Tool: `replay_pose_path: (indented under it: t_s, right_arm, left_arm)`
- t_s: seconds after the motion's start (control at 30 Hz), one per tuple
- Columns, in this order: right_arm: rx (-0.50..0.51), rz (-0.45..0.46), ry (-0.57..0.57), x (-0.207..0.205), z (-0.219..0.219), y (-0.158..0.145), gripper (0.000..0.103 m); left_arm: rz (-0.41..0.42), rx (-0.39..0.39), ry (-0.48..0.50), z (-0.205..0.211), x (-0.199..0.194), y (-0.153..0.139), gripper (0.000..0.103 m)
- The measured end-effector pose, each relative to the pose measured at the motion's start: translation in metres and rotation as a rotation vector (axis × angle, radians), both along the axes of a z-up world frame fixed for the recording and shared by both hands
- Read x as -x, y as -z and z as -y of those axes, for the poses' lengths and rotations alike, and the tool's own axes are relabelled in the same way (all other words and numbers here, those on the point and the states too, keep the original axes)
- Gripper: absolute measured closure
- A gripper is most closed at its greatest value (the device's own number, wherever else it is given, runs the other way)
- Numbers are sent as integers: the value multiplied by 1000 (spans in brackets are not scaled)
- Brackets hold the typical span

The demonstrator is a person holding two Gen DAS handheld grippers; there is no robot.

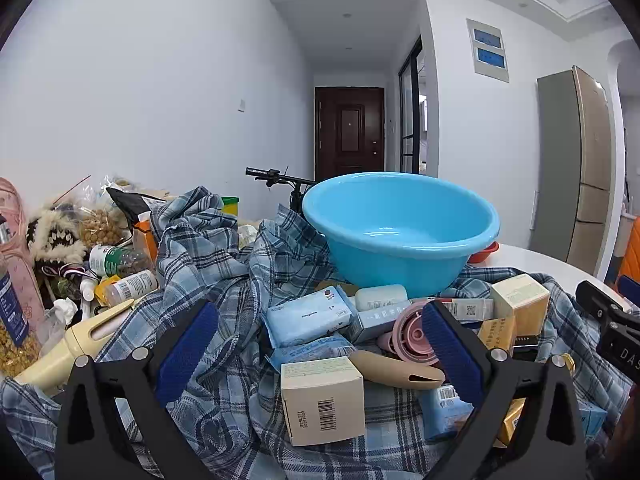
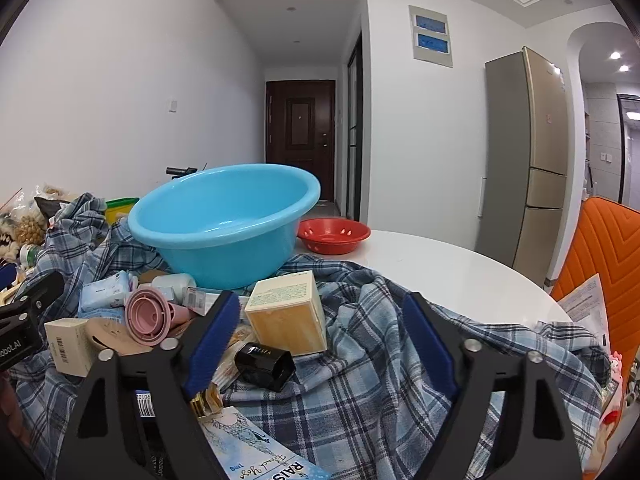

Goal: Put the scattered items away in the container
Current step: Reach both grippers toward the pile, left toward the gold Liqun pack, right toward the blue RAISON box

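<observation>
While both grippers hover with jaws spread and nothing between them, the blue basin (image 1: 400, 232) sits upright on the plaid cloth (image 1: 224, 264), mouth up, behind the scattered items. Ahead of the left gripper (image 1: 320, 344), a barcoded box (image 1: 322, 398) stands on end and a tan tube (image 1: 394, 370) lies flat, long axis left to right. Near the right gripper (image 2: 320, 340), a black cap (image 2: 264, 366) lies on its side before a yellow box (image 2: 288, 312).

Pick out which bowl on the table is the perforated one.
The small red bowl, sitting on the bare white table just right of the big blue basin. It has drain slots in its wall; the blue basin is solid and far larger.
</observation>
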State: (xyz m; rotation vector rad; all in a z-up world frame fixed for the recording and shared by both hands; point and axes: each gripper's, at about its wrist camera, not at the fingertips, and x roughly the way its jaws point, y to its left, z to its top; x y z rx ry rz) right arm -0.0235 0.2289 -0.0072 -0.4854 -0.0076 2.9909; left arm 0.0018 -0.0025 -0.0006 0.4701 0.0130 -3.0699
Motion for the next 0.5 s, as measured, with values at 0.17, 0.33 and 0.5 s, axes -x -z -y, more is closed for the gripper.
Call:
replay_pose_path:
  t_s: [0.17, 0.33, 0.5]
  right_arm:
    - [4, 3, -61, 0, 2, 0, 29]
    - [49, 93, -131, -2, -7, -7, 29]
    - [77, 193, -182, -7, -21, -13, 32]
  left_arm:
    - [15, 10, 3, 0, 0, -2, 0]
    - [78, 63, 23, -1, 0, -13, 0]
    - [176, 162, 77, -12, -1, -15, 0]
